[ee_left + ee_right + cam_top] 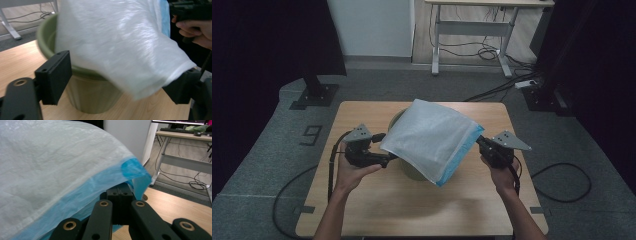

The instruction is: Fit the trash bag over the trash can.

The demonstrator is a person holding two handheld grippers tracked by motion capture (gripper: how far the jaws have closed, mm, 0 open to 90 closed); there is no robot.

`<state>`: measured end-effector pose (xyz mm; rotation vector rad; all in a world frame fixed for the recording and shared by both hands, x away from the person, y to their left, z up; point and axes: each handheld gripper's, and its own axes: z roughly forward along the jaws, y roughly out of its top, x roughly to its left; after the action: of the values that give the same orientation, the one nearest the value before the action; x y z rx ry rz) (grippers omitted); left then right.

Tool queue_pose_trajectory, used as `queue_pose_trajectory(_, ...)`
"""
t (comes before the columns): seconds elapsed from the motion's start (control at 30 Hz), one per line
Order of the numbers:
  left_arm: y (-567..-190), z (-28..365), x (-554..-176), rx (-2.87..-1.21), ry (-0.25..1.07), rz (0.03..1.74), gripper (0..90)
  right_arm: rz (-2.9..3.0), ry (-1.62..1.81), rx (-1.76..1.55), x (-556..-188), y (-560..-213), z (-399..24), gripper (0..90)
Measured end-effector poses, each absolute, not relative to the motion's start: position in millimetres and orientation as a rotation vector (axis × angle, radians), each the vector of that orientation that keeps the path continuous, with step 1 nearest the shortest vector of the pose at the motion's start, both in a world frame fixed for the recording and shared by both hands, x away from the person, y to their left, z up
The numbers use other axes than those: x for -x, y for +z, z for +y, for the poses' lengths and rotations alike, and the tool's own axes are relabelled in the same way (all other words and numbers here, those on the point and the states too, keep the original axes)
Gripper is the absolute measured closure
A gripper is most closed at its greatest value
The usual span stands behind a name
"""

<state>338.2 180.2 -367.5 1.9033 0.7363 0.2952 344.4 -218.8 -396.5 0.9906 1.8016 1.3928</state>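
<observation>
High view, sheet: a white absorbent pad with a blue backing [432, 137] lay draped over a green bucket [398, 118] near the middle of the wooden table [377, 200], hiding most of the rim
High view, blue edge: the backing showed along the pad's right and lower border, down to the corner nearest the person
High view, left gripper [384, 147]: held in the person's left hand [352, 172], just beside the pad's left edge, its jaws pointing toward the bucket
High view, right gripper [479, 141]: held in the right hand [502, 175], its tips at the pad's blue right corner

Left gripper view, jaws: they stood spread wide, one on each side of the frame, pressing on nothing
Left gripper view, pad [117, 47]: it hung over the bucket [92, 92], and its lower corner drooped in front of the right jaw; whether it touched that jaw I could not tell
Left gripper view, bucket: upright on the table, its rim bare at the left
Left gripper view, far side: the other hand [197, 30] gripped its tool at the top right

Right gripper view, jaws: pressed together and pinching the blue edge of the pad [50, 175]
Right gripper view, pad: it rose from the pinch and spread up and to the left, white face up, blue underneath
Right gripper view, background: a desk [182, 137] with loose cables stood beyond the table
</observation>
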Motion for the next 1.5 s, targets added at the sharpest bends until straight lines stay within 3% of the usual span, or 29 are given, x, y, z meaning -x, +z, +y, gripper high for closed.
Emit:
queue_pose_trajectory(0.37,-361.7,192.7,-317.7,-1.842,0.302,0.722,13.9,1.798,1.368,-1.025,-348.8,-395.8,-219.5,89.1)
queue_pose_trajectory(0.77,-330.0,193.7,-304.3,-1.8,0.346,0.687,14.5,1.814,1.356,-1.03,-350.1,-398.0,-218.7,89.0)
queue_pose_trajectory(1.03,-314.9,171.4,-322.3,-1.833,0.306,0.706,14.8,1.817,1.358,-1.021,-349.9,-397.6,-217.2,89.0)
queue_pose_trajectory(1.5,-331.3,126.0,-352.9,-1.896,0.269,0.787,15.7,1.82,1.376,-1.004,-347.1,-397.1,-213.6,89.0)
